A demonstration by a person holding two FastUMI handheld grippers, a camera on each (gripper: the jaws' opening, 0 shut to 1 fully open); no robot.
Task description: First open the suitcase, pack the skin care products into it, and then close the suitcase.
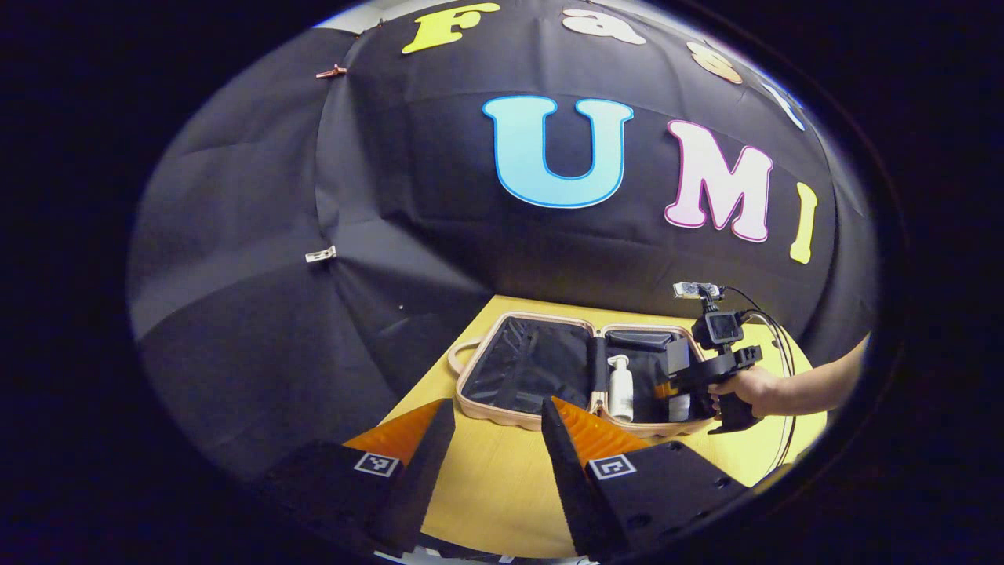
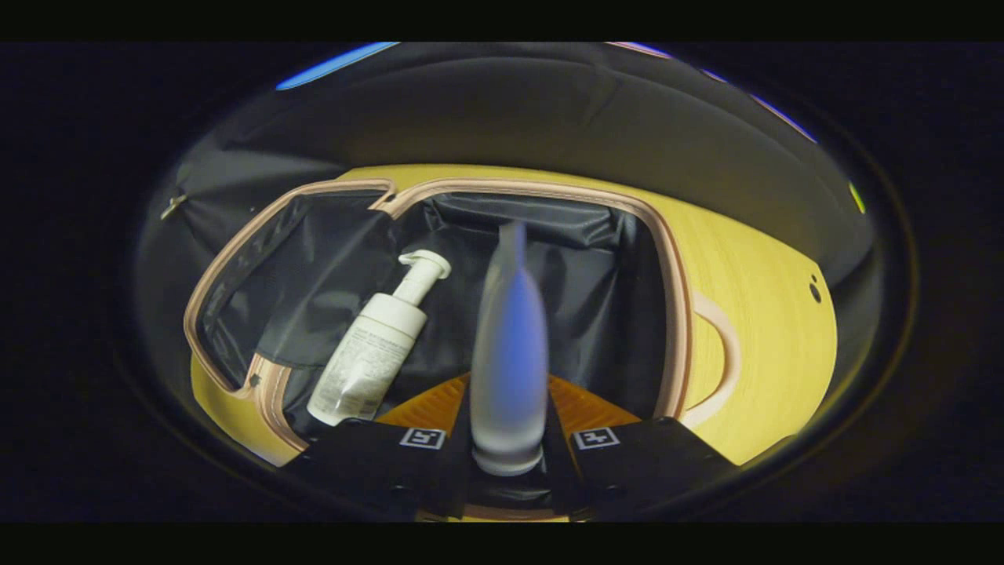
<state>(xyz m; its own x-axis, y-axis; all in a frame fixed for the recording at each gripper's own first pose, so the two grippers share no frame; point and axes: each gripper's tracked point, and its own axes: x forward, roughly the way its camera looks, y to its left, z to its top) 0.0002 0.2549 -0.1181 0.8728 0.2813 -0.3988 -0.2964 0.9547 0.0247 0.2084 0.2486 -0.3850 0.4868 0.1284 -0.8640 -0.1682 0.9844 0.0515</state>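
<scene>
The right gripper (image 2: 508, 439) has its jaws squeezed on a blue bottle (image 2: 508, 353) over the open suitcase (image 2: 674, 314), while the left gripper (image 1: 490, 439) waits with jaws wide and empty; dropped crooked, the blue bottle could bump the white pump bottle (image 2: 376, 345) at 9 o'clock.

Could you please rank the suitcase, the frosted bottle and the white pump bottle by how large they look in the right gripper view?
1. suitcase, by far.
2. frosted bottle, held between the right gripper's fingers; being nearest the camera inflates it.
3. white pump bottle, lying in the suitcase; the true order of the two bottles is unsure.
</scene>
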